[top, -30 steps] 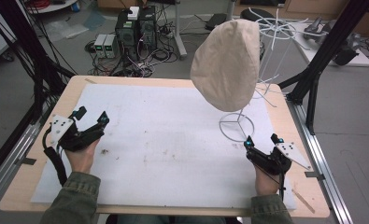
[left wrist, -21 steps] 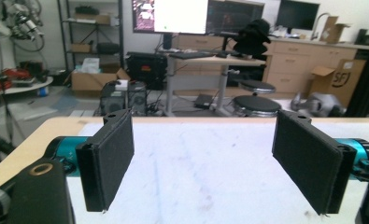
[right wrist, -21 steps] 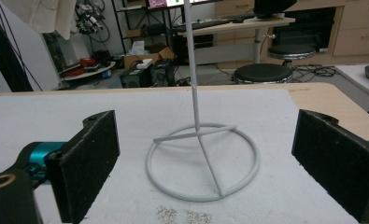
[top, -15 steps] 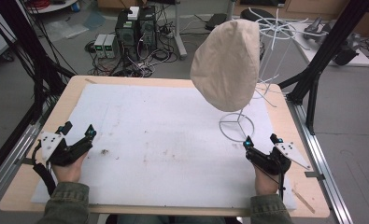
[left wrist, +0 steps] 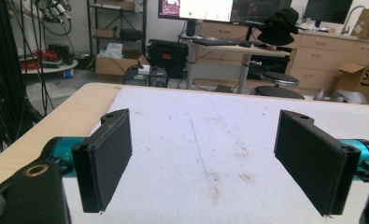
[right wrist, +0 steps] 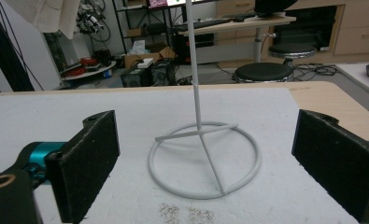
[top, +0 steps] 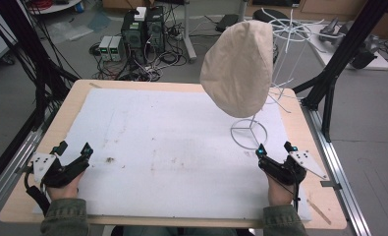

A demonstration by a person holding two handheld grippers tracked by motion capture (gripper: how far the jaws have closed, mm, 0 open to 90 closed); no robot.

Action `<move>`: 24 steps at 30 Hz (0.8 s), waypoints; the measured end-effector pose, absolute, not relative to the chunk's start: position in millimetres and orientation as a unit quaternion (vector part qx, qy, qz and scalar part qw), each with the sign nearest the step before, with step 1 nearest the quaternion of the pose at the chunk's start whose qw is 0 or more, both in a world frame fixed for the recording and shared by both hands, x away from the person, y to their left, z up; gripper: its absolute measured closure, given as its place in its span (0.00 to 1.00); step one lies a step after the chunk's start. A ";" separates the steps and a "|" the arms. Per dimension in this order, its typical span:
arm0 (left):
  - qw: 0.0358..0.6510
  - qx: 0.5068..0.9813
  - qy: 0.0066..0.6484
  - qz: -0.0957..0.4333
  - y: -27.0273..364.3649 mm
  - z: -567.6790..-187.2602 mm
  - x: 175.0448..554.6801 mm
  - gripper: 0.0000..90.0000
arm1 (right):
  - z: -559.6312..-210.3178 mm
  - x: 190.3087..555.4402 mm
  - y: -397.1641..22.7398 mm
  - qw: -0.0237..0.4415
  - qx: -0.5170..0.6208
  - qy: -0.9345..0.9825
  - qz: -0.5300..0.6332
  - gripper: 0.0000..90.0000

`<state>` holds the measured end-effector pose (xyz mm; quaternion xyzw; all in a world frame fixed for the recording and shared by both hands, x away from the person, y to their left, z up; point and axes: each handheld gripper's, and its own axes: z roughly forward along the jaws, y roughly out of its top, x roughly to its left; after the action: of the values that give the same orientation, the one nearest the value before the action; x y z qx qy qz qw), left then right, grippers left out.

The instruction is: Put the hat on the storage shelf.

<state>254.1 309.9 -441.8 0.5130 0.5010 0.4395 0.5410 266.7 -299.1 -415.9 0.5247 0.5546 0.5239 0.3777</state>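
A beige cloth cap (top: pixel 239 65) hangs on a white wire stand (top: pixel 249 132) at the table's right side. The stand's ring base (right wrist: pixel 204 161) lies just ahead of my right gripper (top: pixel 274 150), which rests open near the front right edge with nothing between its jaws (right wrist: pixel 205 163). At the front left, my left gripper (top: pixel 73 149) sits low over the white mat, open and empty (left wrist: pixel 203 158). A corner of the cap (right wrist: pixel 44 16) shows at the top left of the right gripper view.
The white foam mat (top: pixel 172 142) covers most of the wooden table (top: pixel 73 101). Black frame posts (top: pixel 344 54) stand at the right and left. Computers and cables (top: pixel 142 34) lie on the floor beyond the far edge.
My left gripper has drawn back toward the front left corner and lowered toward the mat. The right gripper has stayed in place.
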 end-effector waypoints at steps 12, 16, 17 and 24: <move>0.542 0.509 0.503 0.441 313.2 -443.7 253.7 0.22 | -416.2 266.3 -299.1 0.370 0.528 0.555 0.525 0.07; 0.549 0.510 0.501 0.434 313.7 -444.2 253.8 0.22 | -416.4 266.9 -299.8 0.372 0.531 0.554 0.523 0.07; 0.550 0.509 0.499 0.435 313.3 -443.9 253.5 0.22 | -416.5 267.2 -299.8 0.372 0.530 0.554 0.524 0.07; 0.551 0.509 0.500 0.433 313.3 -444.4 254.5 0.22 | -417.0 268.3 -300.2 0.370 0.531 0.555 0.523 0.07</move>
<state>254.5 313.3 -444.4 0.5088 0.4996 0.4329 0.5514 268.3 -300.2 -417.0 0.5309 0.5548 0.5227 0.3702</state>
